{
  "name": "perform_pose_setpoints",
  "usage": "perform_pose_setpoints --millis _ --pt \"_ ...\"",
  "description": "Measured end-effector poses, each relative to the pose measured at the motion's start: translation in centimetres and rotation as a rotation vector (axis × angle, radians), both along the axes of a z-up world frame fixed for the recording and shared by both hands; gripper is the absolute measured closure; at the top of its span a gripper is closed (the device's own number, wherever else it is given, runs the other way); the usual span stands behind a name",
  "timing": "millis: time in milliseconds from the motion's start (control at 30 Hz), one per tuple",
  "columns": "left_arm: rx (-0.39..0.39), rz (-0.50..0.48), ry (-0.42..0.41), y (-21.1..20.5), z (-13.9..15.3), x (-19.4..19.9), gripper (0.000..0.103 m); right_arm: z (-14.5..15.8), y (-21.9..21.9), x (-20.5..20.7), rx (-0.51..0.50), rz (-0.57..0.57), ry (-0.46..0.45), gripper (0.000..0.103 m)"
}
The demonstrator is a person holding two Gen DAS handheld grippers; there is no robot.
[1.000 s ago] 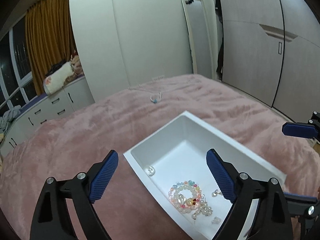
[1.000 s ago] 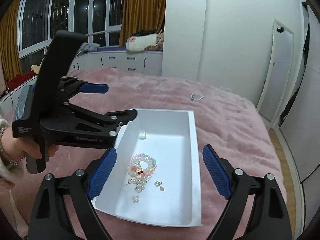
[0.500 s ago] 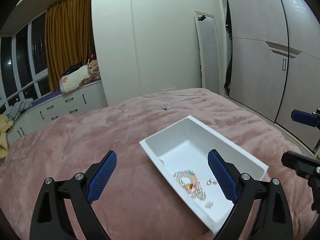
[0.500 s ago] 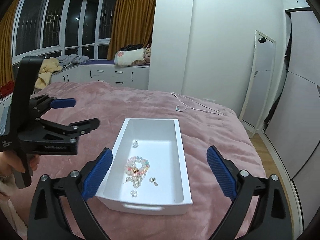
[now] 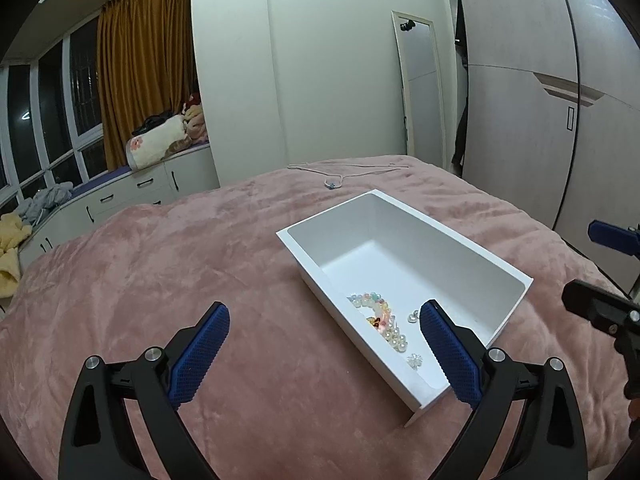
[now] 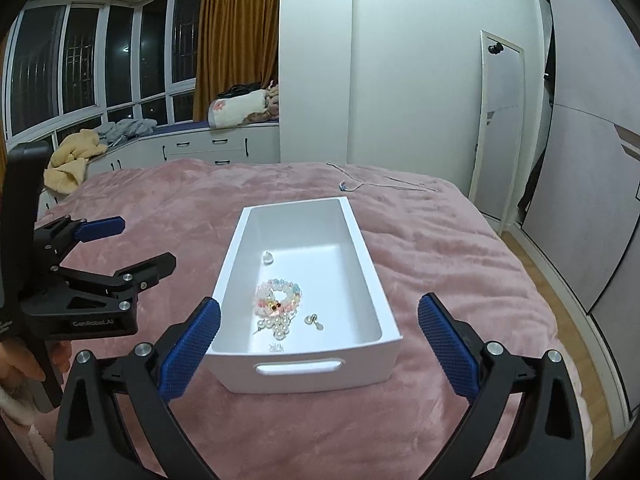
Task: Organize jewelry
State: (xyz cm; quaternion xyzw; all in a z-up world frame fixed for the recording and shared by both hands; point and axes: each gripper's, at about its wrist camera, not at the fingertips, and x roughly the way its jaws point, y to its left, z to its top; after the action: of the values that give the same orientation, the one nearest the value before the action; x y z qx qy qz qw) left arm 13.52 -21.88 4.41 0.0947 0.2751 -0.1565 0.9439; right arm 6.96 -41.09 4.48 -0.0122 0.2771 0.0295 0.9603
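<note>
One thin, limp necklace [image 6: 362,185] lies on the bed [image 6: 432,240] well beyond both wide-open, empty hand-held grippers, left [image 5: 324,354] and right [image 6: 318,348]; it is best pinched at the pendant.

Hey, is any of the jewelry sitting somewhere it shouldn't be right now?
Yes. A thin silver necklace lies loose on the pink blanket, beyond the far end of the white bin. The beaded bracelet and earrings are inside the bin.

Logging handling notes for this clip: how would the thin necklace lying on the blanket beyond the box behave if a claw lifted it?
The necklace is a thin strand in loose bends, so probably limp and draping. Likely very light. It may snag in the plush pink blanket.
</note>
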Motion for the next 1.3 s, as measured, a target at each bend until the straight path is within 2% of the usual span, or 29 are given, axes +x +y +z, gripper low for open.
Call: perform_pose_setpoints --millis 567,1300 --pt "-0.038 0.02 0.031 0.3 -3.4 0.0 0.006 -2.7 0.7 0.5 -0.024 -0.014 0.016 0.005" --pt "-0.028 0.026 0.017 -0.4 -3.1 0.3 0.006 -2.4 0.8 0.5 -0.045 -0.018 0.004 0.005"
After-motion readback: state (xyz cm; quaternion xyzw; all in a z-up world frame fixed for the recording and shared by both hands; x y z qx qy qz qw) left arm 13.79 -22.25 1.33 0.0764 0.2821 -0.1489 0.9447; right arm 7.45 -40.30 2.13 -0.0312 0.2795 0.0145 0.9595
